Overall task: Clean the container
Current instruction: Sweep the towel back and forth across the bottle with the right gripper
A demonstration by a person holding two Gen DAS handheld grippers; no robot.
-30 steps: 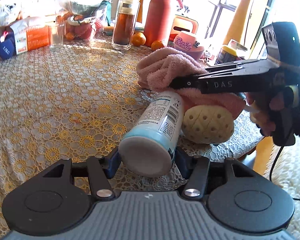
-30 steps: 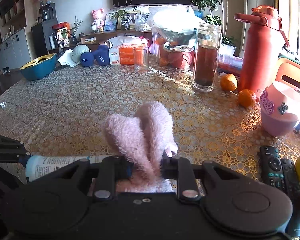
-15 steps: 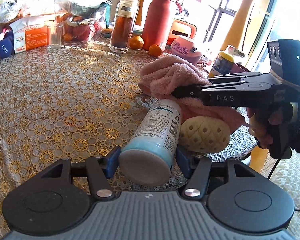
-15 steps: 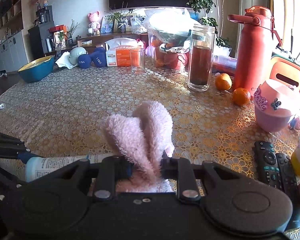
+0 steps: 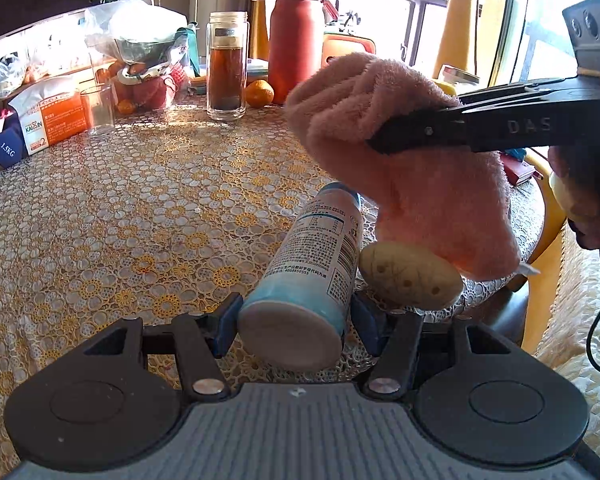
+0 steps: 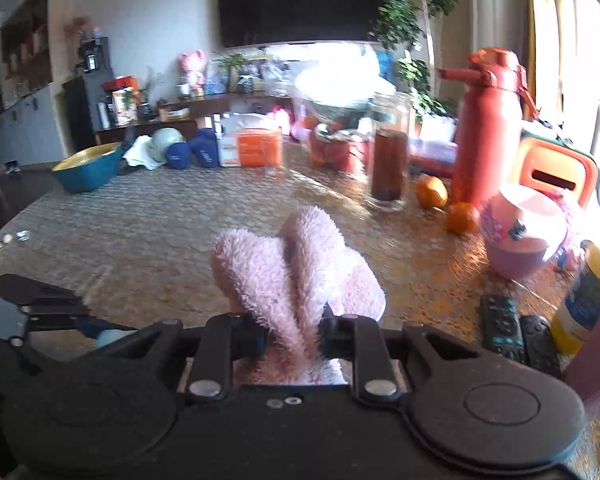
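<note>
Overhead, fluffy pink towel (image 5: 384,128); below, smooth cylindrical container (image 5: 316,264).

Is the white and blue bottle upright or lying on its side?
On its side: the bottle lies roughly horizontal, flat base facing the camera, clamped in the left gripper, cap end pointing away.

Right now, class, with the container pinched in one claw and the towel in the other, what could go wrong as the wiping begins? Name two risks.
1. The left claw grips the container only near its base, so a push from the pink towel in the right claw might lever it loose.
2. The yellow sponge lies close beside the container near the table edge; a sweeping wipe could knock it off.
</note>
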